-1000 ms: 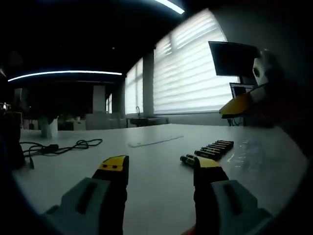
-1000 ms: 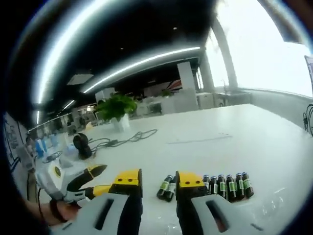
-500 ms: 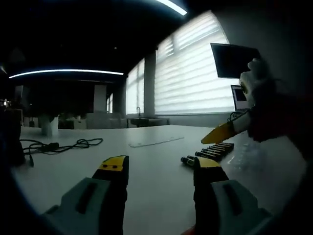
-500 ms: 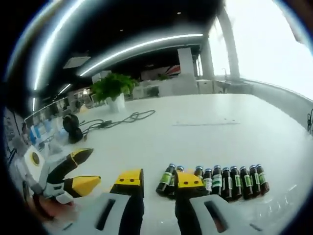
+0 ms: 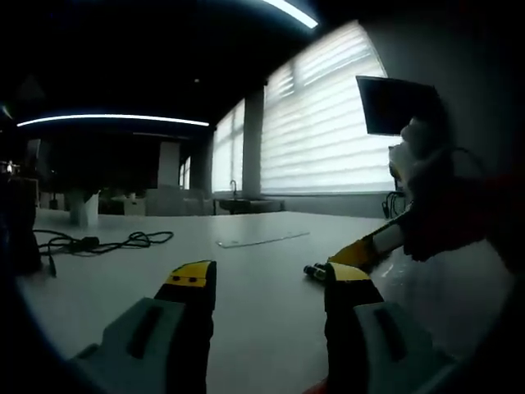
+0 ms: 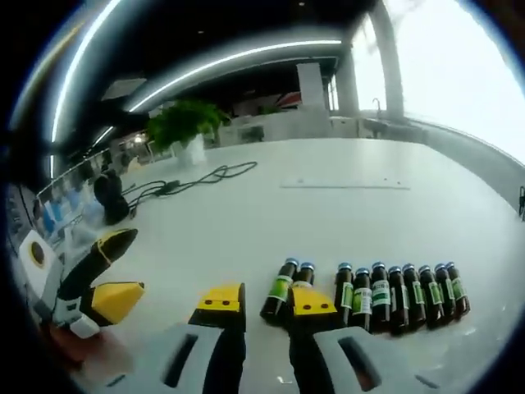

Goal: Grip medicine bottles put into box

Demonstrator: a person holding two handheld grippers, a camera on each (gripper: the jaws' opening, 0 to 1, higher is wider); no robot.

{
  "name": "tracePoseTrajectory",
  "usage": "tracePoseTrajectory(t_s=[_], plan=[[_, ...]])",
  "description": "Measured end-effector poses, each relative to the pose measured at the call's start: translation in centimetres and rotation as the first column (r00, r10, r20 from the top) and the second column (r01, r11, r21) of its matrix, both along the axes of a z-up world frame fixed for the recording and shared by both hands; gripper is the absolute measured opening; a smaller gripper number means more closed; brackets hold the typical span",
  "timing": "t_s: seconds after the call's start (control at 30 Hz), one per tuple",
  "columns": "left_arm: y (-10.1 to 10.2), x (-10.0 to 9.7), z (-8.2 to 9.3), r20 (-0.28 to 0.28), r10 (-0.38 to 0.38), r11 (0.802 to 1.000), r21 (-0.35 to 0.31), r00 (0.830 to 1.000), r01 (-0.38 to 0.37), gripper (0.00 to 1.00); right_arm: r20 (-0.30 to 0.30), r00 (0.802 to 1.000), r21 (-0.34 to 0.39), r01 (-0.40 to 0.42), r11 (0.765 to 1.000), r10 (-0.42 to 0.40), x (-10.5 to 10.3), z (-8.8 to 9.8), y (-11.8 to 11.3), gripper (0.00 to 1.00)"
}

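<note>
Left gripper view: your left gripper hangs spread and empty over the table.

Right gripper view: your right gripper, jaws parted, nears 2 leaning medicine bottles; the tight row beside them could scatter if clipped.

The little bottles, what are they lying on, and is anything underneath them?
The bottles lie in a row on the white table. The right gripper, open, is just in front, its jaw covering the second bottle's bottom. Whatever might be beneath the bottles stays covered.
</note>
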State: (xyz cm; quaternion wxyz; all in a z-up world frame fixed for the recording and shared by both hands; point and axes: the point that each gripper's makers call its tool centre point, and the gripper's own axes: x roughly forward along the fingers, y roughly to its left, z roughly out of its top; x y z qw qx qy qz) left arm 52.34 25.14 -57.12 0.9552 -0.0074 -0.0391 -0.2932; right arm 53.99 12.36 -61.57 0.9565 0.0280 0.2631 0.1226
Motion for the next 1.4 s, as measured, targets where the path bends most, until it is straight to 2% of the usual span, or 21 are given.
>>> tracePoseTrajectory(t_s=[0.3, 0.6, 0.77, 1.0, 1.17, 1.4], plan=[[0.0, -0.1, 0.1, 0.001, -0.003, 1.0, -0.008, 1.0, 0.003, 0.46, -0.026, 1.0, -0.033, -0.008, 0.999, 0.007, 0.4, -1.1, 0.1, 0.15], [0.0, -0.1, 0.2, 0.002, -0.005, 1.0, -0.011, 1.0, 0.005, 0.46, -0.023, 1.0, -0.082, -0.012, 0.997, 0.011, 0.7, -1.1, 0.2, 0.13], [0.0, 0.0, 0.2, 0.002, -0.005, 1.0, -0.014, 1.0, 0.005, 0.46, -0.021, 1.0, -0.15, -0.017, 0.989, 0.014, 1.0, -1.5, 0.0, 0.12], [0.0, 0.0, 0.2, 0.003, -0.006, 1.0, -0.024, 1.0, 0.007, 0.46, -0.041, 0.999, -0.157, -0.014, 0.988, 0.008, 1.2, -2.4, -0.1, 0.11], [0.0, 0.0, 0.2, 0.002, -0.009, 1.0, -0.027, 1.0, 0.009, 0.46, -0.041, 0.999, -0.195, -0.013, 0.981, 0.005, 1.4, -2.8, -0.4, 0.08], [0.1, 0.0, 0.2, 0.002, -0.01, 1.0, -0.029, 1.0, 0.01, 0.46, -0.038, 0.999, -0.174, 0.003, 0.985, -0.01, 1.5, -2.8, -0.5, 0.08]])
